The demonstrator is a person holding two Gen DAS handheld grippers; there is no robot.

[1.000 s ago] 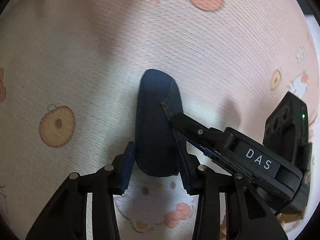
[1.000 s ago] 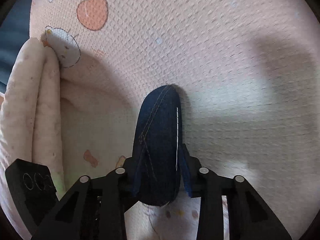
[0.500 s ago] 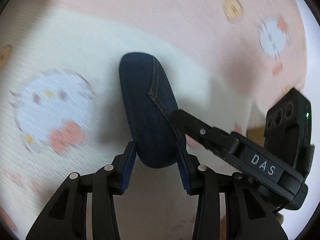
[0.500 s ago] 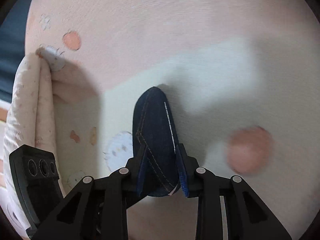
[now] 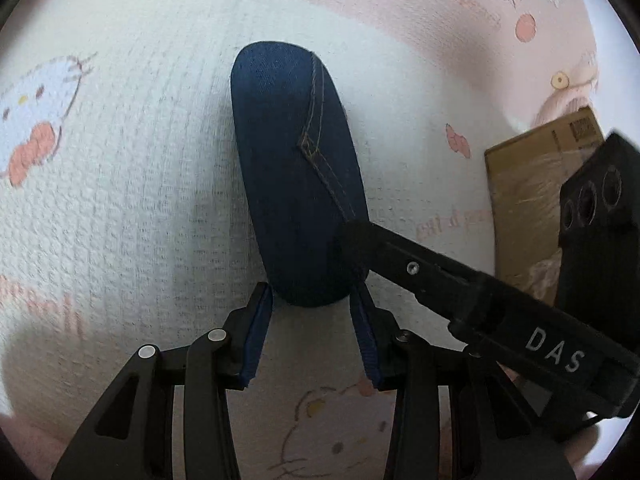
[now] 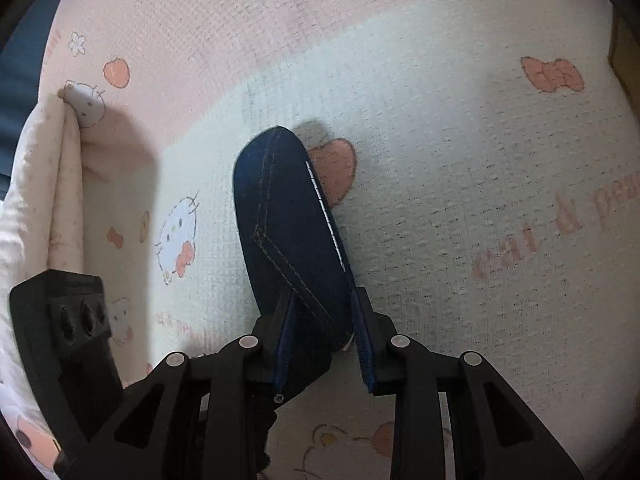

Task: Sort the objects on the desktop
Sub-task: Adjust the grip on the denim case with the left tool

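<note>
A dark blue denim case [image 5: 292,168] with tan stitching is held off the printed blanket by both grippers. My left gripper [image 5: 312,304] is shut on its near rounded end, one blue pad on each side. My right gripper [image 6: 322,320] is shut on the case [image 6: 288,220] lower down, its jaws narrowing on the sides. In the left wrist view a right finger [image 5: 400,256] comes in from the right and touches the case's edge. In the right wrist view the left gripper's body [image 6: 68,320] is at the lower left.
A pink and white blanket [image 5: 120,200] with cartoon cat prints fills both views. A brown cardboard box [image 5: 528,184] lies at the right in the left wrist view. The blanket's rolled edge [image 6: 52,200] stands at the left in the right wrist view.
Both grippers have carried the case across the blanket from the pink part to the white part. The cardboard box has come into view. The right jaws stand a little narrower.
</note>
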